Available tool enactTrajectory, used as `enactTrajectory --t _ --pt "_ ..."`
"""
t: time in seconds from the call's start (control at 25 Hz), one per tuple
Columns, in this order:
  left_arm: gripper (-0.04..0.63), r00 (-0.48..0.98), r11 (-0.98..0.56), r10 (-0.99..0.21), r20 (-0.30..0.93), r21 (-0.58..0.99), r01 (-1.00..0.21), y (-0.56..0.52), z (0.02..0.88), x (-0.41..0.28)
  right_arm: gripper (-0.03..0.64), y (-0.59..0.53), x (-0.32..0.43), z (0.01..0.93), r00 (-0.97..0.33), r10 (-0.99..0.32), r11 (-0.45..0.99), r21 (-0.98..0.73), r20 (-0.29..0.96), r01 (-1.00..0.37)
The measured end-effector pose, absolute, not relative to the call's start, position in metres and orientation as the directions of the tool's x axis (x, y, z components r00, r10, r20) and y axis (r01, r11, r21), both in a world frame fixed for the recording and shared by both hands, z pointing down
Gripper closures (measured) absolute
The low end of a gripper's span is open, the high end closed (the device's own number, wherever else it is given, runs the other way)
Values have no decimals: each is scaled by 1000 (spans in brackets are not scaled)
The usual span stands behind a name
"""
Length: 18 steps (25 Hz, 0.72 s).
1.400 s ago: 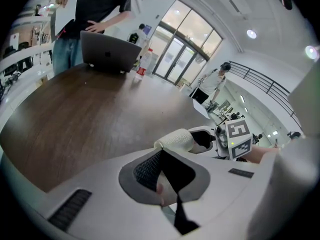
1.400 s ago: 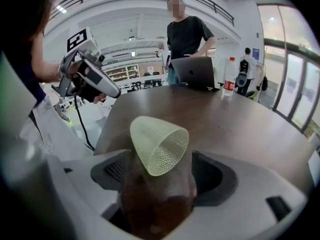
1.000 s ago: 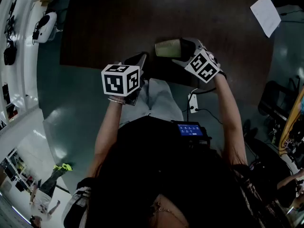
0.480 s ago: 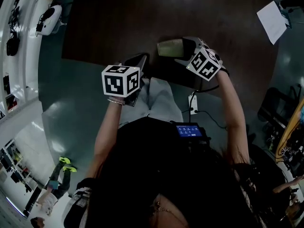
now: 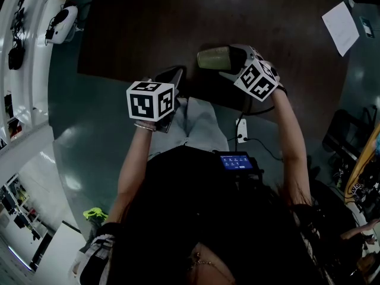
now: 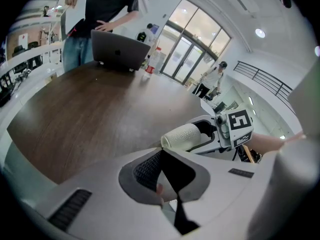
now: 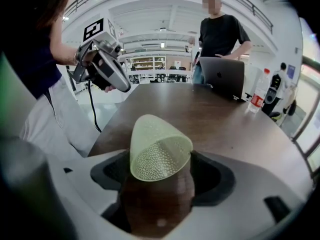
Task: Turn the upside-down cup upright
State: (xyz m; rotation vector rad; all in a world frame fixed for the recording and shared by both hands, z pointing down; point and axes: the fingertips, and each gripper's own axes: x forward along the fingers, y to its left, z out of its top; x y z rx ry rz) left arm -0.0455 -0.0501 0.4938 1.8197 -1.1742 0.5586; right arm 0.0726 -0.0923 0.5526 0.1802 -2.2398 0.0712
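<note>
1. The right gripper (image 7: pixel 161 183) is clamped on the cup (image 7: pixel 159 151), one jaw on each side of it.
2. The cup is pale green with a bumpy surface. It lies on its side, its wider end toward the gripper's camera and its narrower end pointing out over the table (image 7: pixel 220 121).
3. In the head view the cup (image 5: pixel 214 59) juts leftward from the right gripper (image 5: pixel 236 60), above the table's near edge (image 5: pixel 178 22). Whether it touches the tabletop cannot be told.
4. The left gripper (image 6: pixel 162 156) has its jaws pressed together, with nothing between them.
5. In the head view the left gripper (image 5: pixel 172 76) hangs just off the table's near edge, beside the right gripper but apart from it and from the cup.
6. From the left gripper's camera, the cup (image 6: pixel 182 136) and the right gripper (image 6: pixel 210 134) show above the near end of the table (image 6: pixel 75 109).
7. At the table's far end stands an open laptop (image 7: pixel 227 76), with a clear bottle (image 7: pixel 257 96) just beside it.
8. A person in a dark shirt (image 7: pixel 220 36) stands behind the laptop, at the table's far edge.
9. A white sheet of paper (image 5: pixel 340 19) lies at the table's right edge in the head view.
</note>
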Motion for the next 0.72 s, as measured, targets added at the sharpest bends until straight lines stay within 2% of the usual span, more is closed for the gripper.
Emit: enactTrajectory --t 0.44,0.72 --pt "594 473 -188 -493 731 441 -878 -56 493 -43 249 -103 87 534 -557 -177 980 92 811 -178" --pt "594 484 -194 -499 719 451 -871 -53 492 -45 249 -104 91 521 -468 -232 973 197 853 -122"
